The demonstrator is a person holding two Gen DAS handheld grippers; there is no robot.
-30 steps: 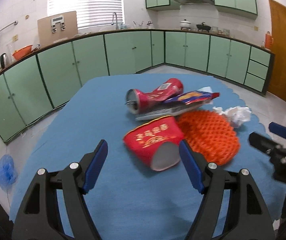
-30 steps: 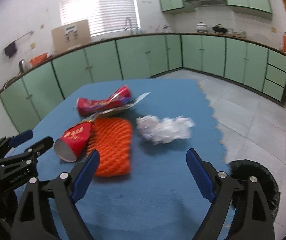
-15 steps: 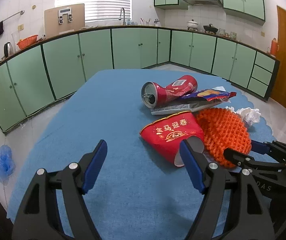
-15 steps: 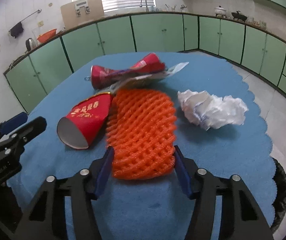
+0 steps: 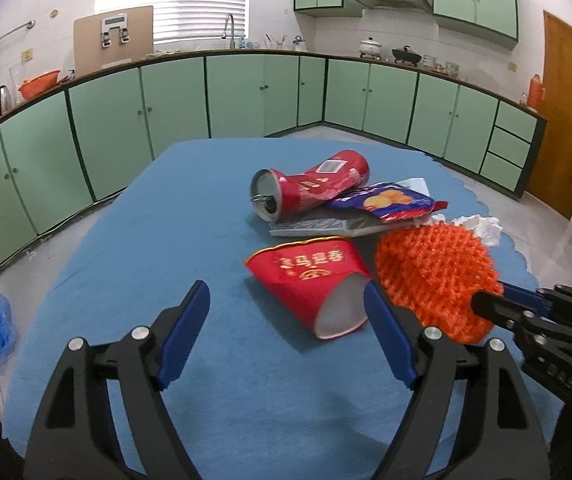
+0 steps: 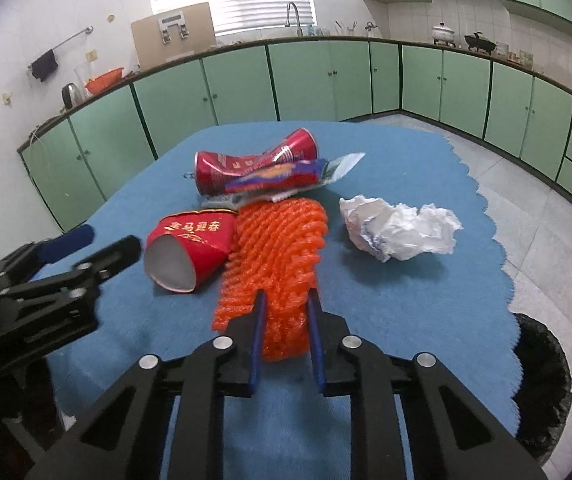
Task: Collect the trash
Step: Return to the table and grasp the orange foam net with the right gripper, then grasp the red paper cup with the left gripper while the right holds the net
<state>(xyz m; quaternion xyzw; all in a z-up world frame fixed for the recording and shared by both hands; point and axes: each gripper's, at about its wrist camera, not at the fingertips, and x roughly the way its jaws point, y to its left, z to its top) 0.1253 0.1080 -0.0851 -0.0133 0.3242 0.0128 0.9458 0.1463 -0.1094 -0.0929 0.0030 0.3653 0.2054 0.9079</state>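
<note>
On the left, our left claw (image 5: 286, 320) hangs low over the blue worktop (image 5: 145, 240) with its jaws wide apart and nothing between them; we judge it is lined up on the red paper cup (image 5: 310, 276), which lies on its side with its open mouth toward us, because that is the nearest piece on this side. The cup touches the orange foam net (image 6: 281, 256) just to its right. There our right claw (image 6: 286, 320) has just been closing and is now clamped on the near end of the net, the mesh bunched up between the pads (it looks soft, so we expect it to squash, not slip). Behind both, a crushed red can (image 5: 310, 188) lies under a blue snack wrapper (image 5: 386, 200), the two heaped together. Farther right, a crumpled white paper (image 6: 398, 228) sits apart from the heap. At the far right, below the worktop's edge, a black bin (image 6: 542, 380) stands on the floor, probably where the net is bound.

We count five pieces of trash, one of each: cup, net, can, wrapper, paper. Two claws, one bin.
</note>
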